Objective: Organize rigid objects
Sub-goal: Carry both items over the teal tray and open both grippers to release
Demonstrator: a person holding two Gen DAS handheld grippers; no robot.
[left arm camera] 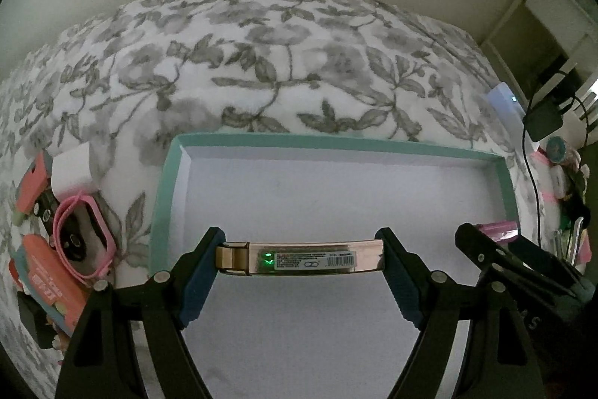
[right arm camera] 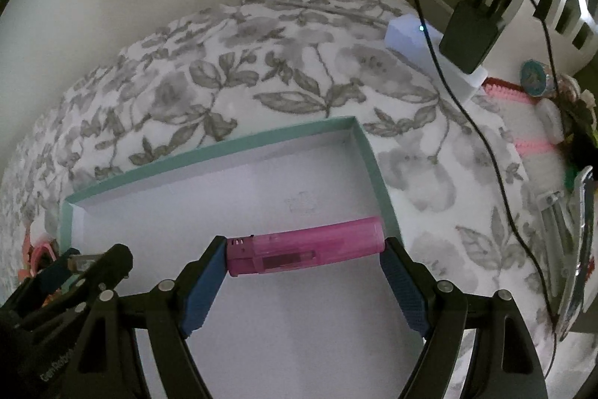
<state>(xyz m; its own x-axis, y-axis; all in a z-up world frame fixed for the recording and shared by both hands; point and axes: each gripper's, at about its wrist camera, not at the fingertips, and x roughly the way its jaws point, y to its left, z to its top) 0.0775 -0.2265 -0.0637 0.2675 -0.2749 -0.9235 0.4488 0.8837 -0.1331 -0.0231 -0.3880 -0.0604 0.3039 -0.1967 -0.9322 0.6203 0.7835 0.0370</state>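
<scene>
Both lighters are over the teal box (left arm camera: 164, 212) now, left gripper (left arm camera: 301, 258) clamping the rose-gold lighter (left arm camera: 299, 257), right gripper (right arm camera: 304, 255) the pink lighter (right arm camera: 304, 251), so next is probably lower and let go.

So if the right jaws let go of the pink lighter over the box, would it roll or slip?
The pink lighter looks stiff, smooth plastic, pinched end to end, so it may slip easily. Its flattish sides suggest it would settle in the teal box rather than roll.

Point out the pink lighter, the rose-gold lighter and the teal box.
pink lighter (right arm camera: 306, 245): right wrist view, middle of body.
rose-gold lighter (left arm camera: 299, 257): left wrist view, label.
teal box (left arm camera: 336, 141): left wrist view, far rim.
</scene>
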